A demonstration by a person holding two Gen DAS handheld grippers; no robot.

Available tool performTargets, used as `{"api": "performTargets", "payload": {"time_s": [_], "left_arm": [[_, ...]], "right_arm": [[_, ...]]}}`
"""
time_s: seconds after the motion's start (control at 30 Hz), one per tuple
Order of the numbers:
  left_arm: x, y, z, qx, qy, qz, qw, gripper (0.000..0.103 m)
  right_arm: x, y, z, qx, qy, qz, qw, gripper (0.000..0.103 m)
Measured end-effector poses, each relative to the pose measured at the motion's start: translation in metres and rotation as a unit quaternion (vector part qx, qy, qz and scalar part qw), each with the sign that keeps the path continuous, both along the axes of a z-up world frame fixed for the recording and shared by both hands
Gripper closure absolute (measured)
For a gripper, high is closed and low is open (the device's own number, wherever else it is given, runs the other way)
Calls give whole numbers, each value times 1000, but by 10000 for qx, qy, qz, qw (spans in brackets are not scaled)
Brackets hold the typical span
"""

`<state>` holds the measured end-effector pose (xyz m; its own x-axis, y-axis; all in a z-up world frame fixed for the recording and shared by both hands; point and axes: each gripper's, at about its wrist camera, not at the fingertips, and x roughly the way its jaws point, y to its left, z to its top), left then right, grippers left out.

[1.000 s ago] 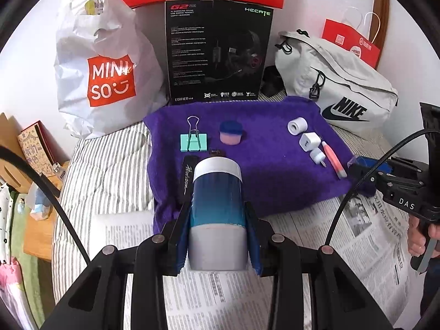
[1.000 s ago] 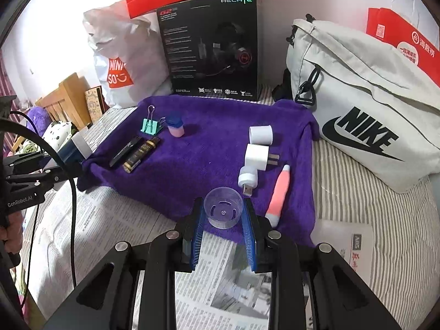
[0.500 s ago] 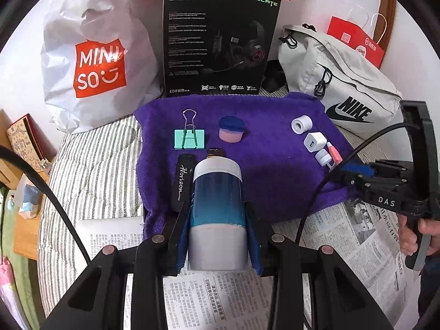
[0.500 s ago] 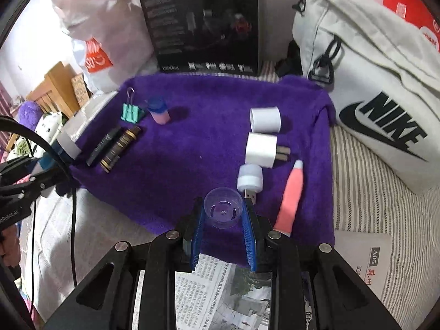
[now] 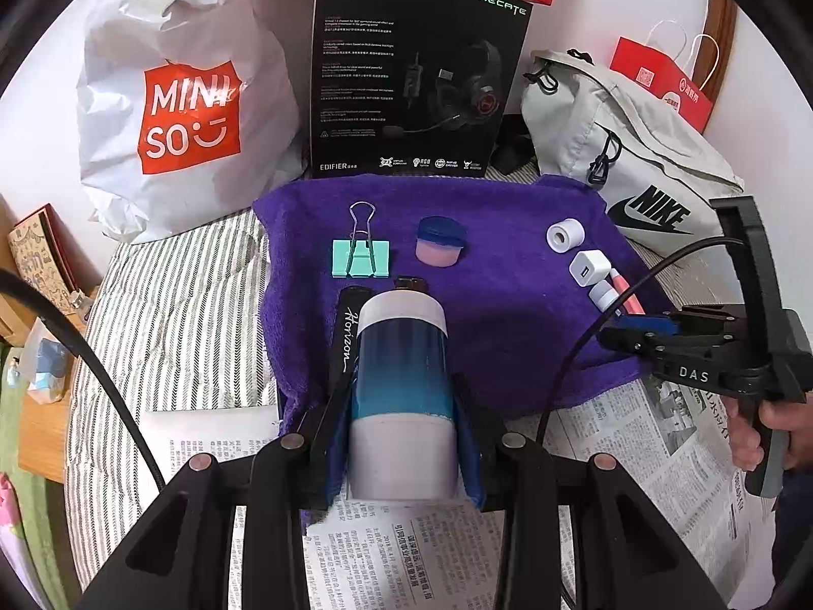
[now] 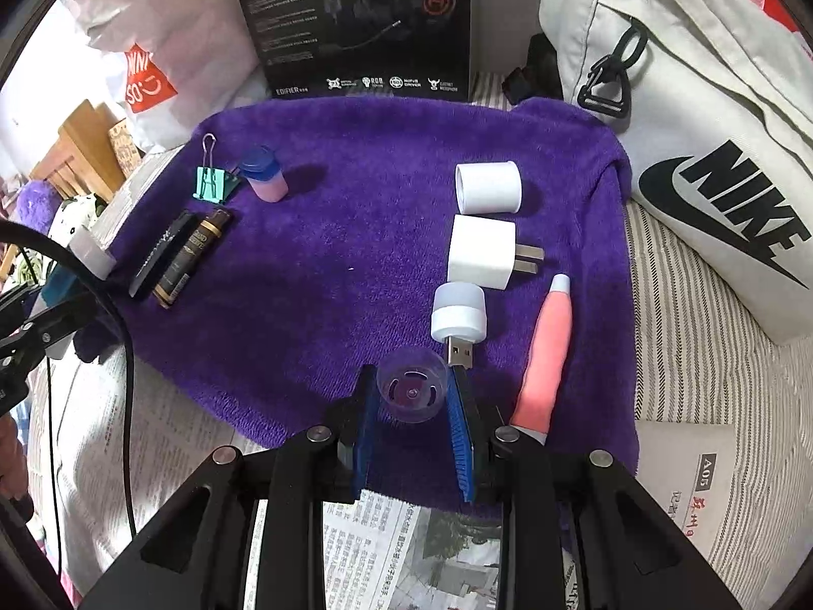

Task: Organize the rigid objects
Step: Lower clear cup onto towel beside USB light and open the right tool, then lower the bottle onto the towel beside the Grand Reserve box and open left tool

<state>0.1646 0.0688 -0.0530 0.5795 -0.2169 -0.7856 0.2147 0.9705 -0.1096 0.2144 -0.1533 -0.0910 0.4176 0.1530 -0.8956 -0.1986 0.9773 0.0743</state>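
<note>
My left gripper (image 5: pixel 401 437) is shut on a blue and white bottle (image 5: pixel 401 381), held over the near left edge of the purple towel (image 5: pixel 488 315). My right gripper (image 6: pixel 412 406) is shut on a small clear cap (image 6: pixel 412 390), low over the towel's (image 6: pixel 355 254) near edge, beside a USB plug light (image 6: pixel 457 312) and a pink pen (image 6: pixel 546 351). On the towel lie a green binder clip (image 5: pixel 361 254), a pink jar with blue lid (image 5: pixel 439 243), a black "Horizon" bar (image 5: pixel 344 330), a white roll (image 6: pixel 488 187) and a white charger (image 6: pixel 482 251).
A black headset box (image 5: pixel 416 81), a white Miniso bag (image 5: pixel 178 101) and a grey Nike bag (image 5: pixel 630 168) stand behind the towel. Newspaper (image 5: pixel 635 437) covers the striped bedding (image 5: pixel 178 305) in front. A dark brown tube (image 6: pixel 190 256) lies by the black bar.
Both grippers have moved forward over the towel with their objects still held. The right one has dropped lower, close to the USB light and pink pen.
</note>
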Motion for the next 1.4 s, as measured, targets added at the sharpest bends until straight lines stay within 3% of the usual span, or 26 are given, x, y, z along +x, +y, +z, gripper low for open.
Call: {"api": "performTargets", "payload": {"time_s": [0.4,0.53,0.9,1.3,1.4], "left_arm": [[4,-1,-2,58,73,-22,10000,69],[5,0,-1,62,110,-17,9999,69],[11,-10,4,144,146,71,9998,69],[50,-45,-10,125,326,-122,9993,69],[60,-52,-16,118,390,-189,9990,69]], "right_arm": [[3,-3,-2,163,103,11,9998,75],[2,-7,-1,230,140,18,9996,70],[-23,-22,21,437,-33,27,9990,65],[-47,-45,35,570,-180,-97,9982,65],[-48,-47,36,415,-254,-96,9988,65]]}}
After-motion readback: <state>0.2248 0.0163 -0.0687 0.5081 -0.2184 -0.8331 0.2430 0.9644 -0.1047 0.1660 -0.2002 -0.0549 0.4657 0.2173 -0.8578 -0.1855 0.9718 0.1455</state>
